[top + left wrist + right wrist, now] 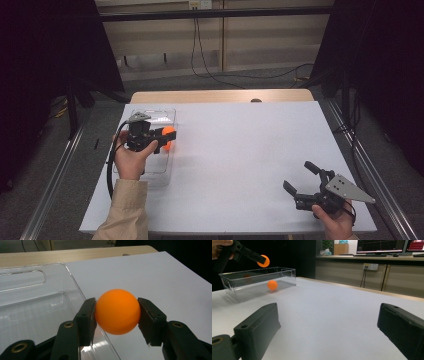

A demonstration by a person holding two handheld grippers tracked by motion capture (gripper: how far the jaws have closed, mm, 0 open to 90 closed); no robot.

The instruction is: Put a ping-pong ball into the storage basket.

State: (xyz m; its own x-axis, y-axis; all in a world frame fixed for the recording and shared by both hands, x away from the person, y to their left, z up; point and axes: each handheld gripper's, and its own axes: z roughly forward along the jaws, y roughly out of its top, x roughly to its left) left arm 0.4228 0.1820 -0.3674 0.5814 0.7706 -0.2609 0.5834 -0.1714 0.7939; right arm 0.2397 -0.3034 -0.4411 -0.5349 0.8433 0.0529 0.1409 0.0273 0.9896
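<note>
My left gripper (167, 136) is shut on an orange ball (169, 131), held in the air over the right rim of a clear plastic bin (159, 167). In the left gripper view the two black jaws press on either side of the ball (117, 311), with the bin's wall (75, 285) just beneath. A second orange ball (272, 285) lies on the bin's floor, and the held ball (263, 261) hangs above the bin (234, 283). My right gripper (297, 175) rests open near the table's front right, nothing between its jaws (328, 311).
The white table sheet (240, 145) stretches between the bin and my right gripper. A strip of wooden tabletop (220, 96) shows at the far edge. Cables run along the floor beyond, and dark curtains flank both sides.
</note>
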